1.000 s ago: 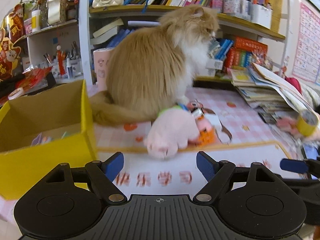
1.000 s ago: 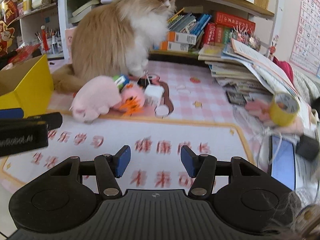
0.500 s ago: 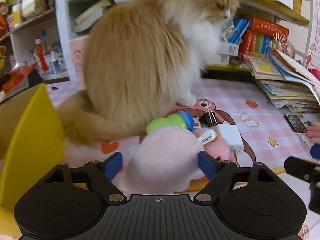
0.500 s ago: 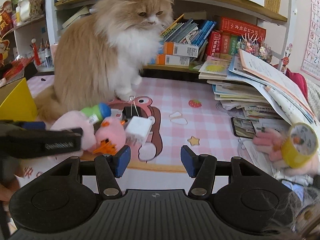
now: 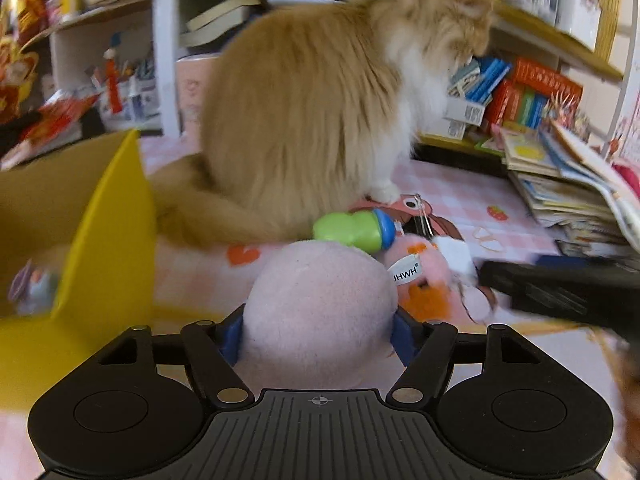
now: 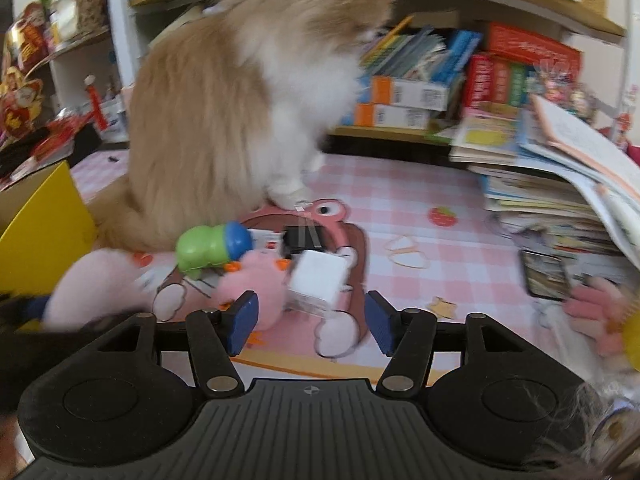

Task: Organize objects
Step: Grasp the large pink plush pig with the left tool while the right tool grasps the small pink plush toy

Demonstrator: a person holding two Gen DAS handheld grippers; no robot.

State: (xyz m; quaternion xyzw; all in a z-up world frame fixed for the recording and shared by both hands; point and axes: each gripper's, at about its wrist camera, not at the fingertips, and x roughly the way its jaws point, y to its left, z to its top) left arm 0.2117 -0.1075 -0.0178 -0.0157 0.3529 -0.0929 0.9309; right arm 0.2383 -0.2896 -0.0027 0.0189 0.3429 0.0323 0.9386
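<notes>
Pink plush on checked mat, pinched by left jaws; right jaws spread, empty.

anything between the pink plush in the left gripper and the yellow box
Nothing visible. The left gripper straddles the pink plush, and the yellow box stands open just to its left; the cat sits behind, off that path.

Right tool open, just before white cube; cat behind.

Bright indoor light, fisheye-bent edges, motion blur — worst sideways
</notes>
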